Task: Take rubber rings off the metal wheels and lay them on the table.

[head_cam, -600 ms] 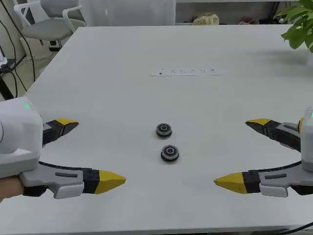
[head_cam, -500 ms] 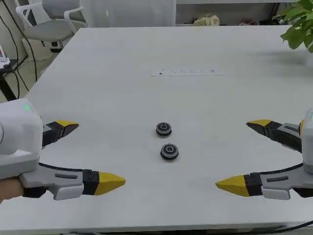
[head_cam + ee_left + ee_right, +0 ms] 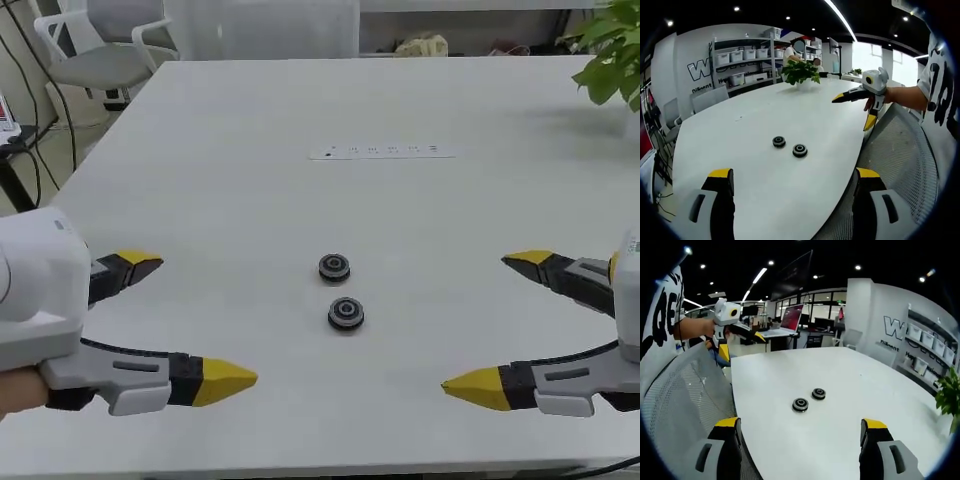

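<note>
Two small metal wheels with black rubber rings lie flat on the white table, close together: the far wheel (image 3: 334,267) and the near wheel (image 3: 346,313). They appear again as the far wheel (image 3: 779,142) and near wheel (image 3: 800,150) in the left gripper view, and as the near wheel (image 3: 800,404) and far wheel (image 3: 818,393) in the right gripper view. My left gripper (image 3: 196,322) hovers open at the table's near left, well apart from the wheels. My right gripper (image 3: 480,323) hovers open at the near right, also apart. Both hold nothing.
A flush socket strip (image 3: 381,151) sits in the table beyond the wheels. A potted plant (image 3: 610,55) stands at the far right corner. An office chair (image 3: 95,50) is past the far left edge. A mesh chair back (image 3: 900,160) is near the front edge.
The camera has shifted slightly. Both grippers stay open at about the same places, and the wheels have not moved.
</note>
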`<action>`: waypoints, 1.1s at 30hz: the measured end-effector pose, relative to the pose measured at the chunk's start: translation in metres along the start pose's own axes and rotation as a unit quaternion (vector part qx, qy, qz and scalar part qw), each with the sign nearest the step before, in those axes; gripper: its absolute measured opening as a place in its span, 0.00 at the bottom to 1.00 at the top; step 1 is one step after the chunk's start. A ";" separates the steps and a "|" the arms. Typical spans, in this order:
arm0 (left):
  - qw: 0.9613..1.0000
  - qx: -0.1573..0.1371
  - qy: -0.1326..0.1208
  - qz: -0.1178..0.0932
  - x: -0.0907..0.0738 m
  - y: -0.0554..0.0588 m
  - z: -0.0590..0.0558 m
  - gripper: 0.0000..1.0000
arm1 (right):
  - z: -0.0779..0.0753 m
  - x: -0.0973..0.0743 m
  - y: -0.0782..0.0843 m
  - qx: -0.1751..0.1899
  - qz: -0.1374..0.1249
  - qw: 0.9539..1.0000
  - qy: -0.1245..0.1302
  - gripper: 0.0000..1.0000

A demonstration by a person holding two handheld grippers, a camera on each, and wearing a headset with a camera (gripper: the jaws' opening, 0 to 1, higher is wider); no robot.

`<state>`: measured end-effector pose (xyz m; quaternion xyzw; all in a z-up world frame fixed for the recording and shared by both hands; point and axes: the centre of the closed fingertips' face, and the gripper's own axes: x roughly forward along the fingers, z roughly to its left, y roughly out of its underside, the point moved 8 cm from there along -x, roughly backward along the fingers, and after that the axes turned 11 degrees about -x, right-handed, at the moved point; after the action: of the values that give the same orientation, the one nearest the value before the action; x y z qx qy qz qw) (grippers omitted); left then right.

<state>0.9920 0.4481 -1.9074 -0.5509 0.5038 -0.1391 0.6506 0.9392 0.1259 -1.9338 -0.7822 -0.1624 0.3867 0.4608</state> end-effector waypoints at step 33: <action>1.000 -0.007 0.004 0.002 0.009 -0.002 0.007 0.98 | -0.010 0.006 0.003 0.003 0.000 1.000 0.000 0.99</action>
<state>1.0022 0.4444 -1.9116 -0.5539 0.5083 -0.1370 0.6450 0.9509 0.1221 -1.9361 -0.7811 -0.1612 0.3867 0.4630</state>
